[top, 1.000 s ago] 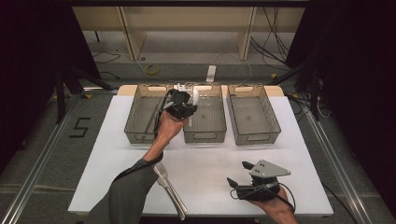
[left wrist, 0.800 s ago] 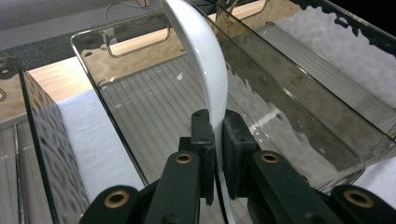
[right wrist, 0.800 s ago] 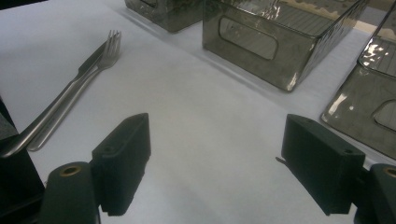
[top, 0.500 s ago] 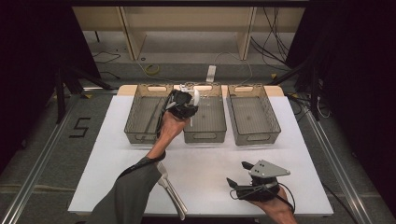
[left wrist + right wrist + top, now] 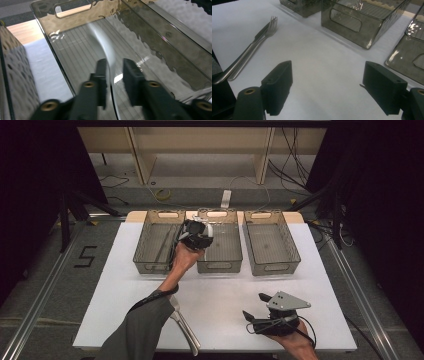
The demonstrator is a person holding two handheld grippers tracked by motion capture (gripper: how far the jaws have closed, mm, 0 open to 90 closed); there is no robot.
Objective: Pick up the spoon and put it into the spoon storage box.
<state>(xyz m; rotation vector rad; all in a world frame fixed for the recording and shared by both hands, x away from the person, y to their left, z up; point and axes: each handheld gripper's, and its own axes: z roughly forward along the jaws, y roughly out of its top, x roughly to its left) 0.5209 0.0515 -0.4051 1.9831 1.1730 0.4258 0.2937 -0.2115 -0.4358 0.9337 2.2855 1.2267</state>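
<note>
Left gripper view: fingers [image 5: 113, 75] just parting around spoon [image 5: 105, 47] between middle tray's [image 5: 175, 47] walls.

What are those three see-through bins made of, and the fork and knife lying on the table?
The three bins look like smoky, tinted clear plastic: glossy walls, moulded handle slots, ribbed floors seen through the sides. The fork and knife look like polished metal, probably stainless steel, given their silvery shine. The white utensil between the left hand-held gripper's jaws seems glossy plastic or ceramic; blur leaves that open.
</note>
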